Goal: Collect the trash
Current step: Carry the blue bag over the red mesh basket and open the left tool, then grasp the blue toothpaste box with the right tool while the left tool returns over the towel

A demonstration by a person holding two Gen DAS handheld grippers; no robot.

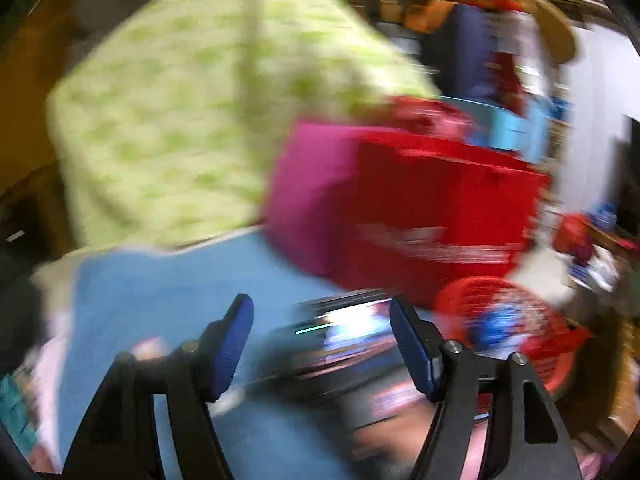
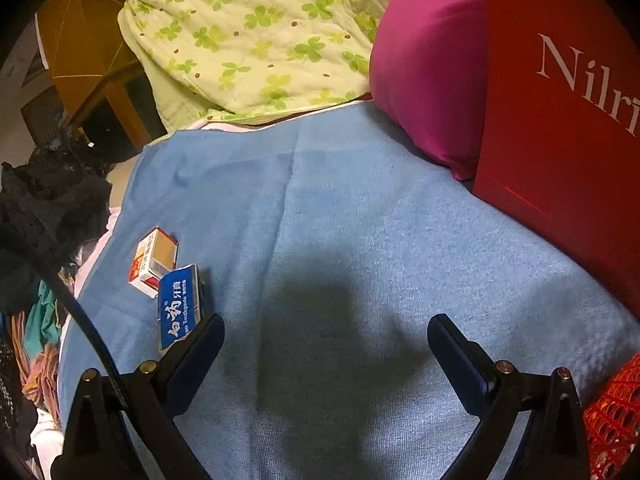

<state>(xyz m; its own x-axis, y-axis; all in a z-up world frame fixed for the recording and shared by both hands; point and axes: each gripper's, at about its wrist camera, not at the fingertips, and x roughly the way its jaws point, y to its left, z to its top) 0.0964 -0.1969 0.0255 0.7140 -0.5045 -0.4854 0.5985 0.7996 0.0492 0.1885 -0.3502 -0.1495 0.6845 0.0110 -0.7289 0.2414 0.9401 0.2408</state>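
Holding a blue item (image 1: 494,330), the red basket (image 1: 560,344) sits beside both released tongs.

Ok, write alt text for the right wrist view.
An open, empty right hand-held gripper hovers over a blue blanket. Two small cartons lie at its left: a blue toothpaste box and a red-and-white box. A red bag stands at right.

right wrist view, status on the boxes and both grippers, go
Left gripper open, empty. Right gripper open, empty, over blue blanket. Two small boxes by its left finger, not picked up. Red basket at right. Nothing blocking.
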